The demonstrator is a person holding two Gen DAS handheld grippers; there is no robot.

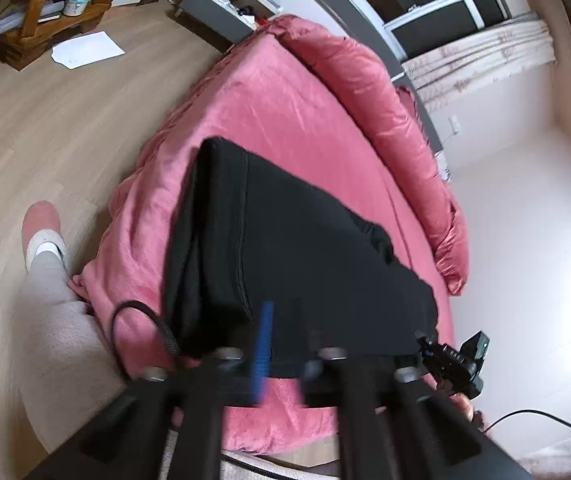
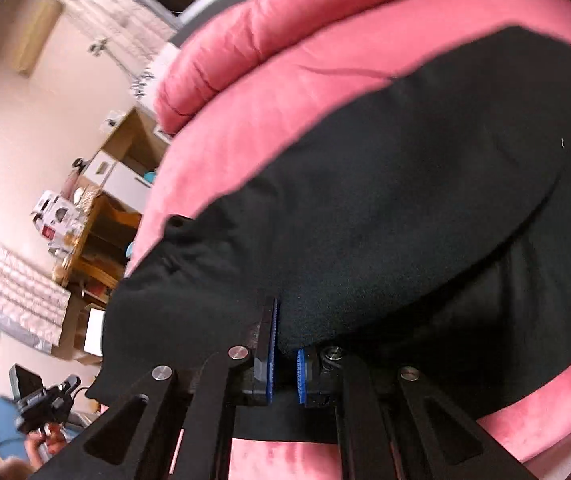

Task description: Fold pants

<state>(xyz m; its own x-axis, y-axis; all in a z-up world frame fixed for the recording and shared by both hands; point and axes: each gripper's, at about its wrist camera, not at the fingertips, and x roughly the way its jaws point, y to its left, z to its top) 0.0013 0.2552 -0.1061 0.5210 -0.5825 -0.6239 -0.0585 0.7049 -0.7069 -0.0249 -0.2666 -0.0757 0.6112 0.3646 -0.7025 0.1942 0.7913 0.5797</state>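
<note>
Black pants (image 1: 285,256) lie on a pink bed cover (image 1: 269,120), folded lengthwise, with the near end lifted off the bed. My left gripper (image 1: 285,344) is shut on the near edge of the pants; one blue pad (image 1: 263,344) shows, the other is hidden by cloth. In the right wrist view the pants (image 2: 385,200) fill the middle. My right gripper (image 2: 285,356) is shut on a fold of the pants between its blue pads (image 2: 272,344). The right gripper also shows in the left wrist view (image 1: 451,360) at the right.
A rolled pink duvet (image 1: 385,112) lies along the bed's far side. Wooden floor (image 1: 65,120) with a white paper (image 1: 85,50) and a wooden shelf (image 1: 37,12) is to the left. The person's leg and pink slipper (image 1: 43,224) stand by the bed. A white wall (image 1: 525,240) is to the right.
</note>
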